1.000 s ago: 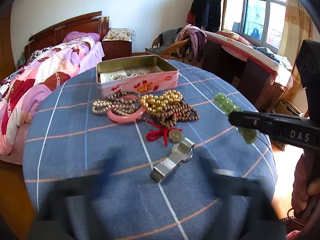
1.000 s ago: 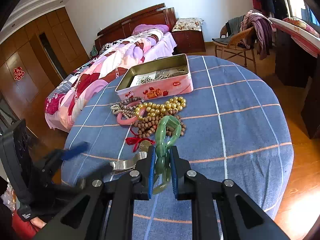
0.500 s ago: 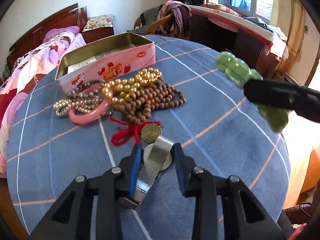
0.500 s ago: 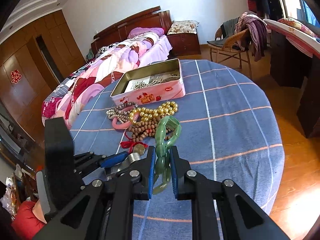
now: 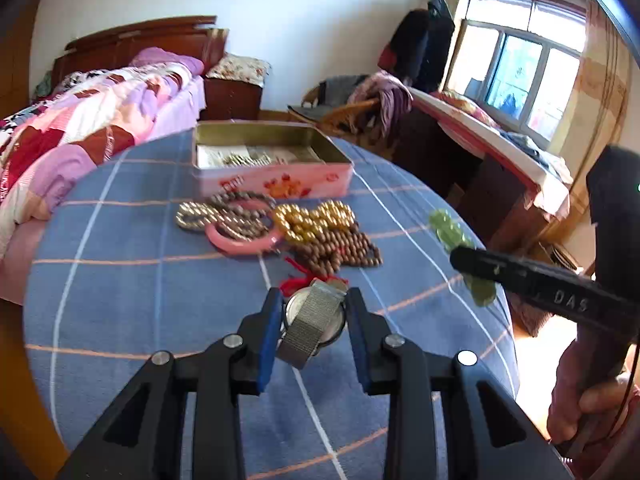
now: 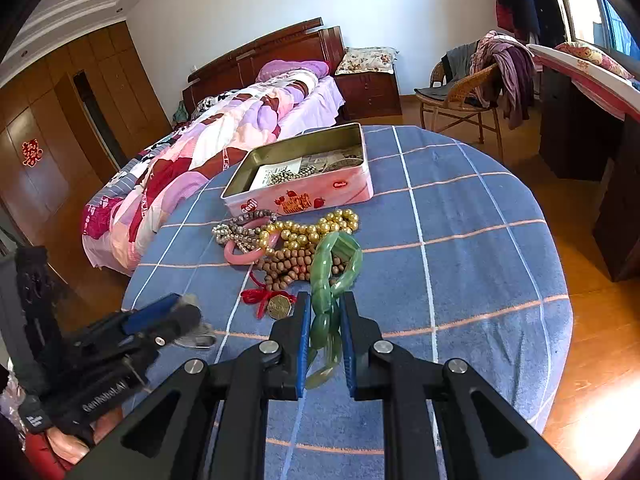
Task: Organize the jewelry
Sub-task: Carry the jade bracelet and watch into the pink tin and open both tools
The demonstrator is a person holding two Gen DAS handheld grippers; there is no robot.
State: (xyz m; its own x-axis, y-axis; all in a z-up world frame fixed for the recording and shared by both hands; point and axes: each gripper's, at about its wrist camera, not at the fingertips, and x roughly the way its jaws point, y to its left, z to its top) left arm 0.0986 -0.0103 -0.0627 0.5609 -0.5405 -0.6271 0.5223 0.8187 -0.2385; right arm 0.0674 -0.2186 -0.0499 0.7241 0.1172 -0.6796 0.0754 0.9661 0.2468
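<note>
My left gripper [image 5: 314,320] is closed around a silver mesh-band watch [image 5: 314,322] and holds it just above the blue checked tablecloth [image 5: 120,288]. My right gripper [image 6: 324,334] is shut on a green jade-link bracelet [image 6: 334,264], held above the cloth. An open pink tin [image 5: 272,160] with some jewelry inside stands at the far side. In front of it lie silver beads [image 5: 196,216], a pink bangle [image 5: 240,240], gold beads [image 5: 312,218], brown wooden beads [image 5: 340,250] and a red cord with a coin [image 6: 276,304].
The round table's edge [image 6: 560,320] drops to a wooden floor on the right. A bed [image 6: 224,128] stands behind on the left, a wicker chair with clothes [image 6: 476,76] and a desk behind on the right.
My left gripper came down over the watch, closed on it and lifted it slightly. My right gripper kept hold of the green bracelet and barely moved.
</note>
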